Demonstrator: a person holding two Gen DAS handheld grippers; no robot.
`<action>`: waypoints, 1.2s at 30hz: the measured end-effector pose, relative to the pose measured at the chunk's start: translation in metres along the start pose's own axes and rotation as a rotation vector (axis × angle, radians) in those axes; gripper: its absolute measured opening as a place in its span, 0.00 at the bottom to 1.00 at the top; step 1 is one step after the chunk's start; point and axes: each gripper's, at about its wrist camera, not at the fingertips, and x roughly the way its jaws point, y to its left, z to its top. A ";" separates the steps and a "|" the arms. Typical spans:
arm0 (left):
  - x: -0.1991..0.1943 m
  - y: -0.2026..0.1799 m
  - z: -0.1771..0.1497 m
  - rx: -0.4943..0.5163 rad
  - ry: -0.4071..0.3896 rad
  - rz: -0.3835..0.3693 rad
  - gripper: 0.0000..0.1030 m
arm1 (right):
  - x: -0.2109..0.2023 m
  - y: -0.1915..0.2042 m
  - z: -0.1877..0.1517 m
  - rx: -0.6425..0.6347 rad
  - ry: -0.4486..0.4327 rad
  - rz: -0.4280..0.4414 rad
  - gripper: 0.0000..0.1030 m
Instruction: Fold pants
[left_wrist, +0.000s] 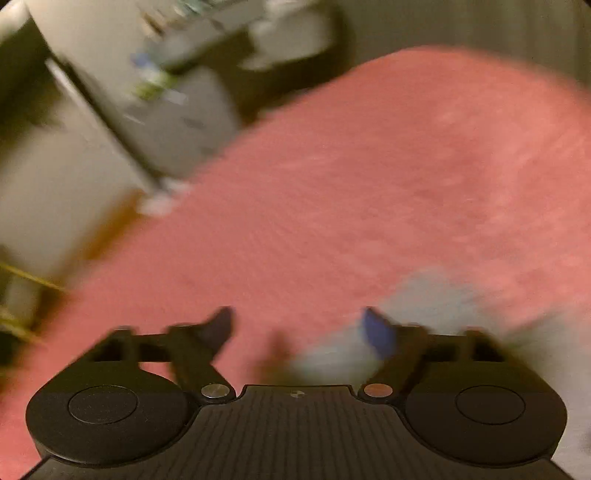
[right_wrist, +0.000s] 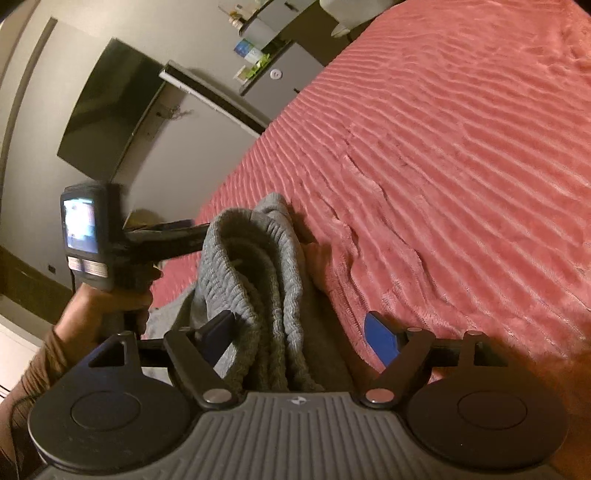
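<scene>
The gray pants (right_wrist: 258, 280) lie bunched in a heap on the near edge of the bed (right_wrist: 461, 155), which is covered with a pink ribbed blanket. In the right wrist view the stretchy waistband is folded over itself in thick rolls, and the heap runs down toward the camera between the two fingers of the right tongs (right_wrist: 301, 332). These tongs are spread wide — the dark finger touches the left side of the cloth and the blue pad (right_wrist: 380, 338) sits apart on the right, over the pink blanket, so they grip nothing. To the left, the person's left hand (right_wrist: 110, 306) holds the handle of the other tool, which has a small lit screen (right_wrist: 79, 225) on its back; its front end reaches to the left side of the pants heap, but the cloth hides the tips there. The left wrist view is very blurry. It shows the left tongs (left_wrist: 301, 328) spread apart too, with pink blanket between the fingers and a pale gray smear of pants just by the blue pad on the right; whether the cloth touches that pad is too blurred to tell. Past the bed stand a dark flat TV (right_wrist: 107, 107) on the wall and gray shelves (right_wrist: 273, 55) with small things on them.
</scene>
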 end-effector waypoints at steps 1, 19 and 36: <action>-0.005 -0.003 0.005 -0.008 -0.010 -0.044 0.88 | 0.000 0.001 0.000 -0.006 -0.006 0.007 0.76; 0.047 -0.037 0.044 0.195 0.108 0.483 0.73 | 0.016 -0.005 0.003 0.013 0.070 0.038 0.79; 0.030 -0.058 0.019 0.224 0.080 0.500 0.79 | 0.021 0.009 -0.003 -0.022 0.078 -0.010 0.83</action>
